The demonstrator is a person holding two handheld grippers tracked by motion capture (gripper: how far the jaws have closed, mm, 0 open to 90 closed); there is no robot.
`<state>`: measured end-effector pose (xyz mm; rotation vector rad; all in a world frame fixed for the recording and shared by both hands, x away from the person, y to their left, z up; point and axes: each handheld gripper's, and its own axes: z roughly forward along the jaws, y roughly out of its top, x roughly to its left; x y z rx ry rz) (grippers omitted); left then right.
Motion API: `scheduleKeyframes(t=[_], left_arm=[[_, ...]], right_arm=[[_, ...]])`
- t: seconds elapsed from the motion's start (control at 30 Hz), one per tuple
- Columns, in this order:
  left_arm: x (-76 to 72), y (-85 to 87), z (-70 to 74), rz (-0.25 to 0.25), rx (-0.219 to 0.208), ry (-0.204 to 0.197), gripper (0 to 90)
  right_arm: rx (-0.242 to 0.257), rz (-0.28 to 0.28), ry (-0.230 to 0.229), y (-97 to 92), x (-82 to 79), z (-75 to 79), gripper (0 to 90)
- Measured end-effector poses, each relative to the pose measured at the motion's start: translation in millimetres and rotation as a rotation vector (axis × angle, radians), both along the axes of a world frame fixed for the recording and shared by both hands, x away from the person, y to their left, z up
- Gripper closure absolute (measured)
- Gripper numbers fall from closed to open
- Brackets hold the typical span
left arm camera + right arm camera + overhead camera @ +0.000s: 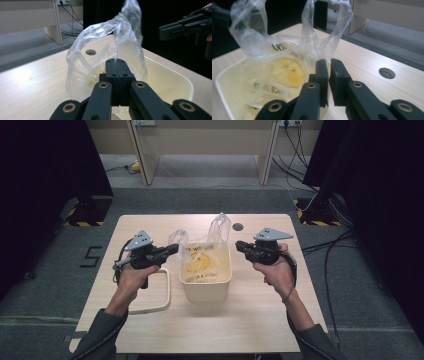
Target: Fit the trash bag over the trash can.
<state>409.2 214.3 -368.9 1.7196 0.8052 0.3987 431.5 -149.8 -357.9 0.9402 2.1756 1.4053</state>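
Left gripper (pixel 117 62): jaws pressed flat together with nothing between them, their tips just before the near handle loop of the clear plastic bag (pixel 110 47); whether the tips touch the film cannot be told from the left gripper view. In the high view the left gripper (pixel 172 249) is held level in the person's left hand (pixel 134 277), pointing toward the bin from its left side, its grey three-cornered plate uppermost.

Right gripper (pixel 329 66): jaws nearly together, a narrow slit left between them and no film in it; the tips stand just below the bag's second handle loop. In the high view the right gripper (pixel 239 245) is held in the right hand (pixel 276 270) and points at the bin from its right, facing the left gripper across it.

Plastic bag (pixel 202 252): transparent, printed with a yellow smiley face and dark lettering, sitting inside the cream plastic bin (pixel 205 287), with its two handle loops rising above the rim, one at the left, one taller at the back.

Bin: rectangular, open-topped, at the middle of the light wooden table (pixel 250 315). A cream loop handle (pixel 159 295) lies on the table to its left, beneath the left hand. A round cable hole (pixel 238 226) marks the table's far edge
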Motion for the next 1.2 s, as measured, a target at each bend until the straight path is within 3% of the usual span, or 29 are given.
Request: scheduleKeyframes(t=[0.07,0.2,0.27,0.37,0.47,0.53,0.63,0.73,0.93,1.0,1.2], left_arm=[[-1.4,-2.5,-0.1,-0.004,0.014,-0.007,89.5],[-2.5,-7.8,2.1,-0.018,0.023,-0.018,89.5],[-3.1,-8.7,2.6,-0.022,0.024,-0.017,89.5],[-4.4,-7.9,1.8,-0.025,0.022,-0.014,89.5],[-4.5,-6.5,-0.3,-0.026,0.021,-0.007,89.5],[-5.3,-4.5,-1.9,-0.025,0.016,-0.003,89.5],[-8.2,1.2,-4.7,-0.025,0.012,0.005,89.6],[-13.0,10.3,-8.4,-0.018,-0.009,0.016,89.6],[-26.4,23.4,-19.0,-0.011,-0.037,0.026,89.8],[-33.8,25.2,-22.9,-0.021,-0.052,0.037,89.8],[-51.5,30.6,-26.6,-0.041,-0.044,0.045,89.9]], right_arm=[[0.017,0.006,-0.004,2.9,-5.2,4.0,73.4],[-0.004,0.034,-0.045,24.6,-7.0,16.7,67.6],[-0.004,0.027,-0.043,34.0,-0.5,20.1,64.9],[0.016,0.011,-0.005,51.7,17.2,21.9,58.9],[-0.003,0.02,0.013,67.9,31.5,19.7,55.9],[-0.003,0.022,0.033,78.1,41.7,15.0,58.2],[0.01,0.044,0.024,79.5,45.6,7.6,78.3],[-0.032,0.063,-0.011,69.3,34.7,3.1,85.1],[0.028,0.088,-0.011,27.2,-3.3,8.0,87.3],[0.064,0.108,0.008,13.2,-19.6,4.6,87.9],[0.097,0.128,0.042,-13.7,-59.8,-14.7,88.5]])
